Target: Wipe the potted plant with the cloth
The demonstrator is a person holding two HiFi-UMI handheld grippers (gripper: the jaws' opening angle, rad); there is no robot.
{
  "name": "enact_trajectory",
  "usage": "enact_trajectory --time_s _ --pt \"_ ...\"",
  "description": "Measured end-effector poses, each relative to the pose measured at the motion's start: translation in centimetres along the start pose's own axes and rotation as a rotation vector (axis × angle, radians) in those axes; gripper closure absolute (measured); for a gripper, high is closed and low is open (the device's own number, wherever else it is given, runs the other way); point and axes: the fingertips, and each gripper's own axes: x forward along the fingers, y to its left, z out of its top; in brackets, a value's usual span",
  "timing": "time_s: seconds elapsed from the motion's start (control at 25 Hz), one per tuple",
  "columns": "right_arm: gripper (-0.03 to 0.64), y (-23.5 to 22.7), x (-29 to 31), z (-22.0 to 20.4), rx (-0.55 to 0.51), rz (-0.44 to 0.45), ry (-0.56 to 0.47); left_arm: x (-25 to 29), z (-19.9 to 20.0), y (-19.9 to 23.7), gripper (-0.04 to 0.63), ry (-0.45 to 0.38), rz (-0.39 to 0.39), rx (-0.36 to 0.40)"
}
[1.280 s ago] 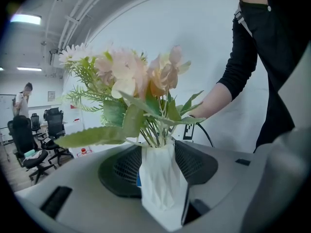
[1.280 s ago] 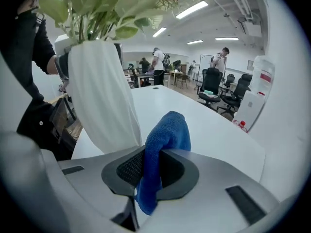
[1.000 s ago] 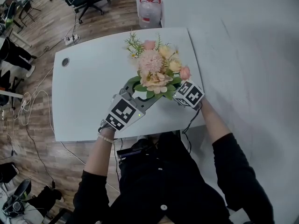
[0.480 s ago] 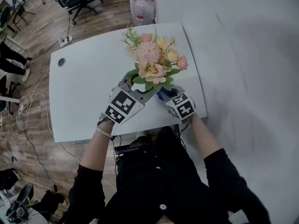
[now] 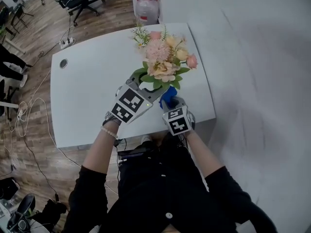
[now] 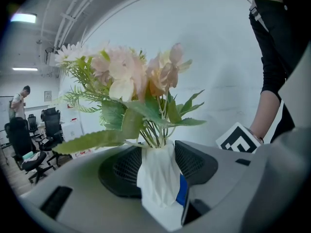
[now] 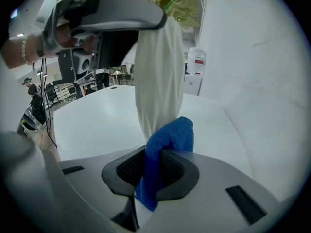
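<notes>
Holds the white vase (image 6: 155, 178) of pink and cream flowers (image 6: 136, 81) in the left gripper (image 6: 158, 165), with both dark pads pinching the vase's body from either side and the stems and green leaves rising just above the fingertips. Pinches a folded blue cloth (image 7: 167, 137) in the right gripper (image 7: 153, 166), with the fingers closed on the cloth's middle, one end bulging out ahead of the fingertips and the other trailing back beneath them. Sets that bulging fold against the lower part of the vase, directly in front of the right fingers and below the left ones. Brings both grippers close together over the near edge of the white table (image 5: 92, 91). Well beyond all the fingers, past the table's far edge: a large water bottle (image 5: 147, 8) on the floor.
</notes>
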Motion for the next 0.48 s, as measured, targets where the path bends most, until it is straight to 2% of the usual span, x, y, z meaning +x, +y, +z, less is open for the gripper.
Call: enact_trajectory --time_s 0.2,0.48 --pt "0.534 1.2 -1.9 2.0 -0.021 -0.071 -0.073 0.0 -0.1 0.0 0.370 0.001 -0.003 -0.001" --pt "0.534 2.6 -4.5 4.9 -0.138 -0.158 -0.170 0.2 -0.3 0.0 0.370 0.005 -0.006 -0.001"
